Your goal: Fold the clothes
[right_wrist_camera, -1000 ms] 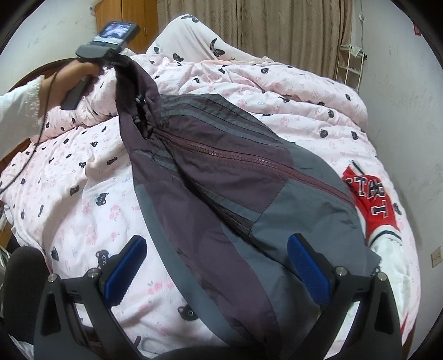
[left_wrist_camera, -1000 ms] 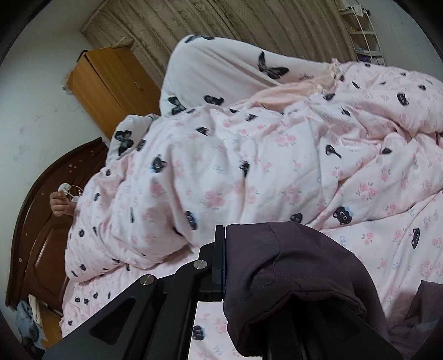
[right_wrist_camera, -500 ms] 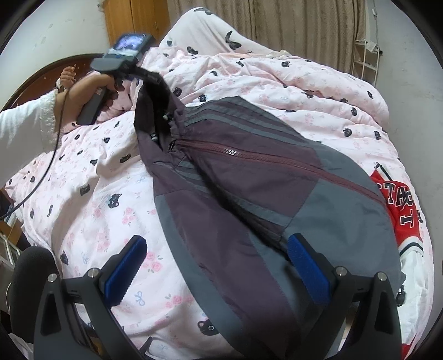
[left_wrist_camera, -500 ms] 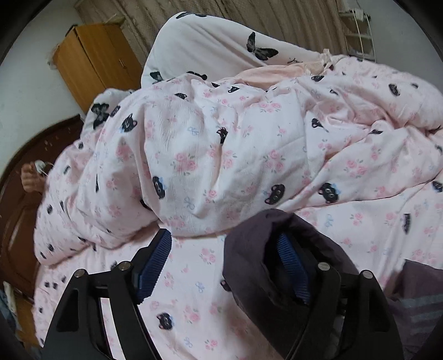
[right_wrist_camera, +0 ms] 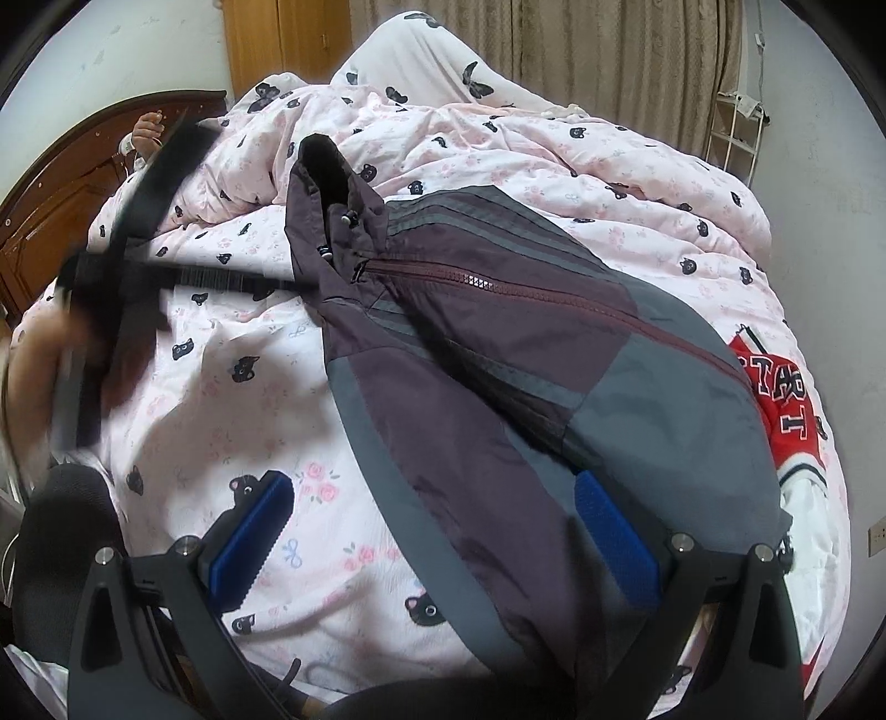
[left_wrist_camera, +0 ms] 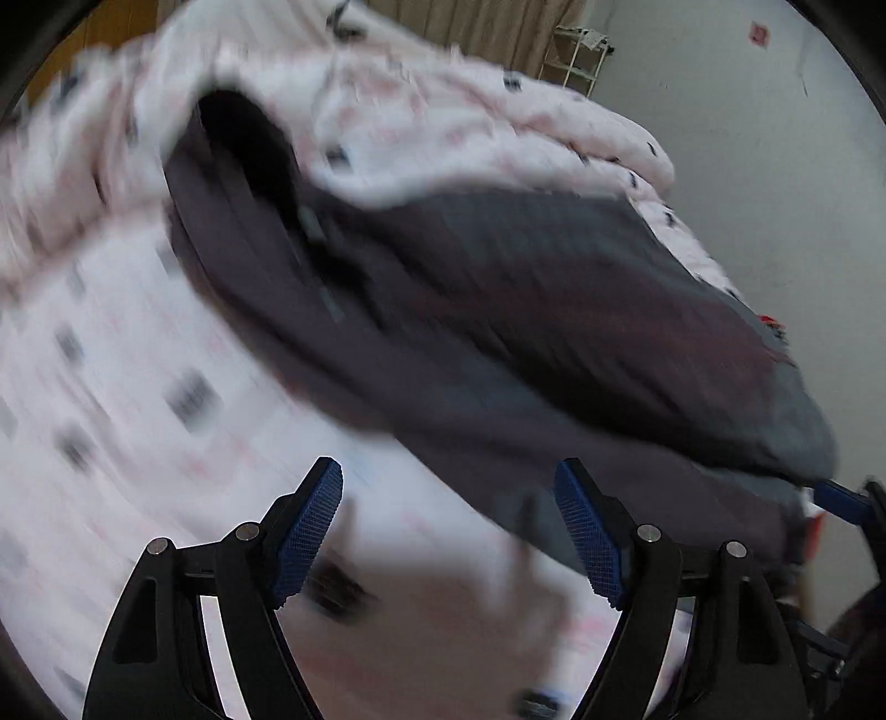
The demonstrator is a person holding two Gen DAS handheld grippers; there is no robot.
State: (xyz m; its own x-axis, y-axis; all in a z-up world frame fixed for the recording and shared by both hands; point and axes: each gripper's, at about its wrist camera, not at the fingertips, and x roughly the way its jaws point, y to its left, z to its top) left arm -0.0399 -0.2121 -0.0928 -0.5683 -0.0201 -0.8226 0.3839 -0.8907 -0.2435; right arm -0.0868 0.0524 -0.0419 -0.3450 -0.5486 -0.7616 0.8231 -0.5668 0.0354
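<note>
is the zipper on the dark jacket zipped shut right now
Yes: in the right wrist view the jacket lies on the pink bedding with its maroon zipper closed along the front.

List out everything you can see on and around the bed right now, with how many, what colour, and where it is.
jacket: one, dark purple and grey, spread zipped along the middle of the bed, collar toward the headboard
quilt: one, pink with black cat print, bunched at the far side of the bed
bedsheet: one, pink with the same print, under the jacket
red garment: one, red with white letters, at the bed's right edge beside the jacket
headboard: one, dark brown wood, far left
wardrobe: one, light brown wood, behind the bed
curtain: beige, back wall
wire rack: one, white, right corner
left gripper: black with blue fingers, open, nothing between them
right gripper: black with blue fingers, open over the jacket's hem
</note>
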